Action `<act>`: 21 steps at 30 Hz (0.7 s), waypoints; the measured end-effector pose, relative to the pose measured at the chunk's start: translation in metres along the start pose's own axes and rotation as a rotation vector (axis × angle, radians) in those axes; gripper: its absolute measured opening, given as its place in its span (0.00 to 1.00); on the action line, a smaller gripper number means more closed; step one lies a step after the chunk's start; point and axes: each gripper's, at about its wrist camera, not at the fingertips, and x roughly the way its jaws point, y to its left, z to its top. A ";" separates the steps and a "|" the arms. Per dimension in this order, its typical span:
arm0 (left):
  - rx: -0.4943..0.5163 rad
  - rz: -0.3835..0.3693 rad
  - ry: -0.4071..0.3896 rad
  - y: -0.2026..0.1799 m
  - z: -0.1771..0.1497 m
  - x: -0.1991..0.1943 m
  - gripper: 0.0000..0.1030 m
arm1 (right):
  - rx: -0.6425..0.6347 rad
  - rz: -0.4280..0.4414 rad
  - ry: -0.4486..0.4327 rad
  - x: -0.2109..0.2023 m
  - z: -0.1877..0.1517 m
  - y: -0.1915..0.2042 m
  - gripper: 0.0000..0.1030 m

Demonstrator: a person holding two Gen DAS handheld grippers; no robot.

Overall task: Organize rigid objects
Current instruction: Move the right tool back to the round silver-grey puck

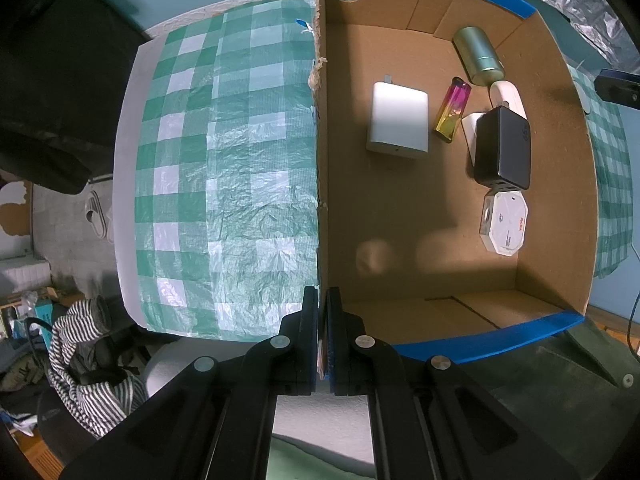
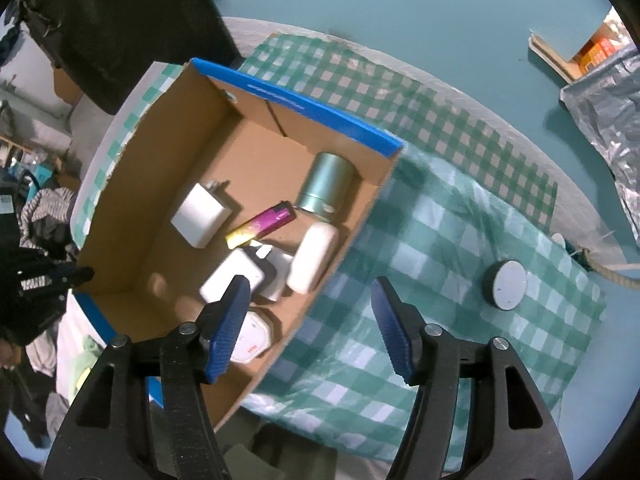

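We note the left tongs [image 1: 323,332] pressed together on the left wall of the cardboard box [image 1: 322,168], pinching its torn edge near the box's near-left corner. Left of that wall, the green checked cloth [image 1: 224,168] covers the bench.

Inside the box, going left to right in the left wrist view: a white charger [image 1: 398,120] lying flat, then a pink-and-yellow lighter [image 1: 453,109] just beside it. Far right sits a green metal can [image 1: 478,56] on its side, near the far wall. Below it a white oval case [image 1: 508,94] touches a black charger [image 1: 503,148], which lies partly over another white adapter [image 1: 469,124]. Nearest, against the right wall, we see a white octagonal box [image 1: 504,222] touching the black charger's near end.

In the right wrist view, the box [image 2: 132,216] takes the left half of the frame, blue-banded on its far rim. The right tongs [image 2: 310,320] are spread wide and hold nothing; the left finger hangs above the box's near-right corner, the right finger above the cloth [image 2: 440,260]. Further right, a round disc [image 2: 505,285], black-rimmed with a grey face, rests on the cloth, well apart from the box. Beyond it a rope [image 2: 608,274] trails off the right edge.
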 end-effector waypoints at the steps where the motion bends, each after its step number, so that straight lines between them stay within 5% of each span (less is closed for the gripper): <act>1: -0.001 0.000 -0.001 0.000 0.000 0.000 0.04 | 0.003 -0.003 0.000 -0.001 -0.001 -0.003 0.62; 21: -0.020 0.002 0.011 0.000 -0.003 -0.001 0.04 | 0.160 -0.150 0.088 0.024 -0.014 -0.123 0.72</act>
